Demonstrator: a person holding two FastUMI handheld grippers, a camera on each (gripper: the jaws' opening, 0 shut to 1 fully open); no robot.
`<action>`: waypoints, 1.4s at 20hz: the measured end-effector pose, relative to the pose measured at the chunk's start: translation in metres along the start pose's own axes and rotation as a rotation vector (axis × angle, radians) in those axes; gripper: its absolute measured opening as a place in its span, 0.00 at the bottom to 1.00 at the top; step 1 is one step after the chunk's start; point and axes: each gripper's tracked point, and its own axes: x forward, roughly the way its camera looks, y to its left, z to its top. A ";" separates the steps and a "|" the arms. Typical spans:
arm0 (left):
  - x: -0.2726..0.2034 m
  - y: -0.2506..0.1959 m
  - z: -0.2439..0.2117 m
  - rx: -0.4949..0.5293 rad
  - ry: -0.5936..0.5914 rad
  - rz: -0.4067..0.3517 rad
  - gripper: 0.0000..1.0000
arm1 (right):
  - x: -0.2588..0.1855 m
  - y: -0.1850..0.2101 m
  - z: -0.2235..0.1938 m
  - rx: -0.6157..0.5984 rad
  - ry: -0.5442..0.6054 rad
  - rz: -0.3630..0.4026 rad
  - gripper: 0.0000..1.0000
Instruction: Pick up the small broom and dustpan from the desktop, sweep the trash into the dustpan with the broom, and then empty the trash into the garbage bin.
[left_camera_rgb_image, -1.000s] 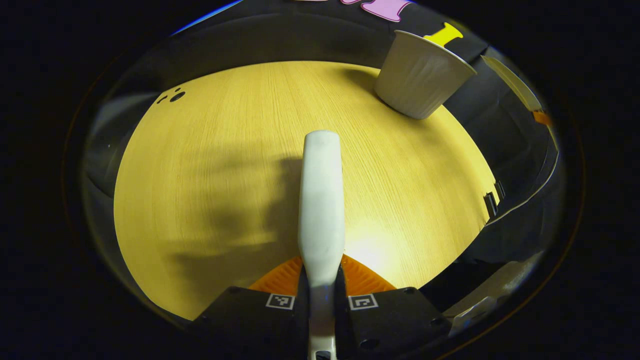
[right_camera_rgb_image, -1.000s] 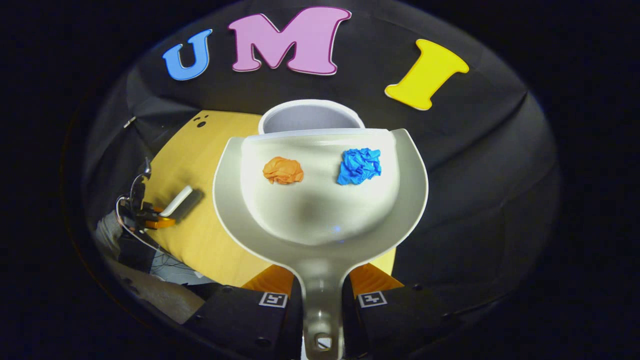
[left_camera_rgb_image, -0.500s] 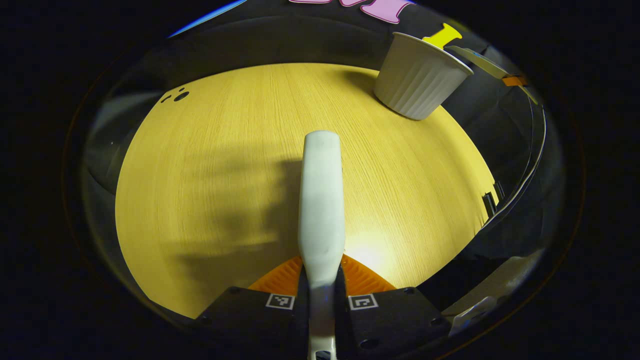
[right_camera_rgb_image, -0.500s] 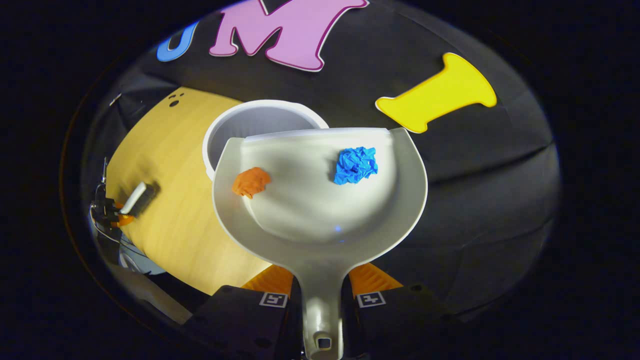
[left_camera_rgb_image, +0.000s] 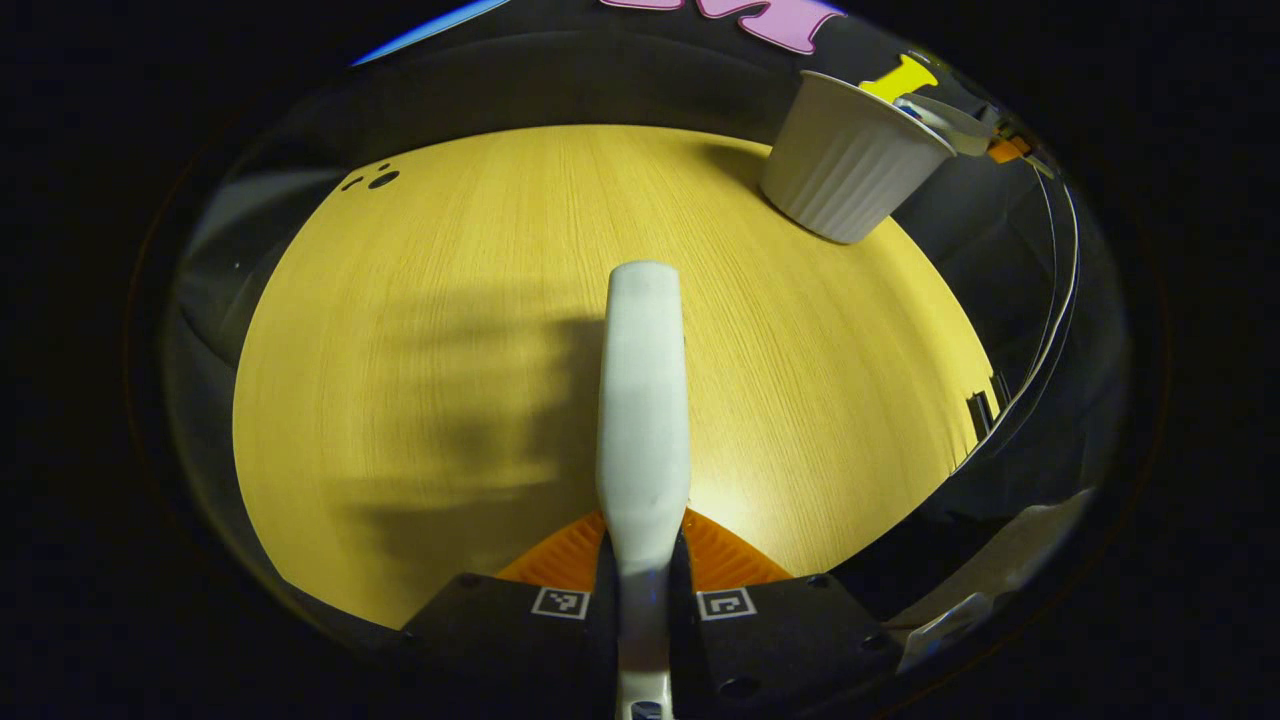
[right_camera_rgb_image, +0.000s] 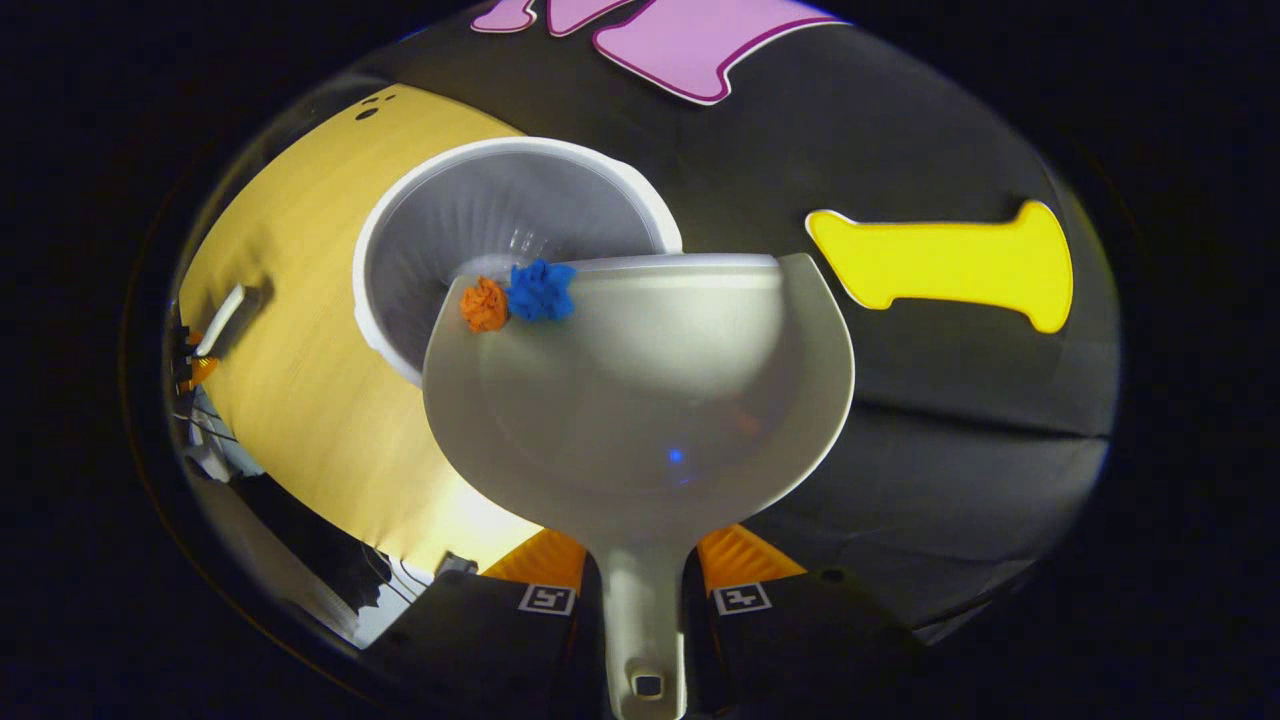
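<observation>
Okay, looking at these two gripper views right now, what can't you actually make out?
- Broom: left gripper view, its bristles are hidden under its own white handle.
- Garbage bin: right gripper view, the dustpan covers its near side; the bottom is not visible.
- Orange wad and blue wad: at the dustpan's lip; whether they have left it cannot be told.
- Left gripper: right gripper view, too small at the edge.

A yellow wood-grain desktop fills the frame's centre, dark holes at its upper left, black cloth wall behind
</observation>
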 end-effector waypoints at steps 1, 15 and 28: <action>0.001 0.001 -0.001 -0.008 -0.003 0.001 0.25 | 0.001 -0.001 0.005 -0.006 0.012 0.000 0.32; 0.001 0.001 -0.001 -0.029 0.001 0.017 0.23 | 0.006 -0.004 0.025 -0.142 0.067 -0.006 0.35; 0.005 0.008 0.010 0.007 -0.001 0.050 0.25 | -0.079 0.032 -0.017 0.121 -0.310 0.187 0.35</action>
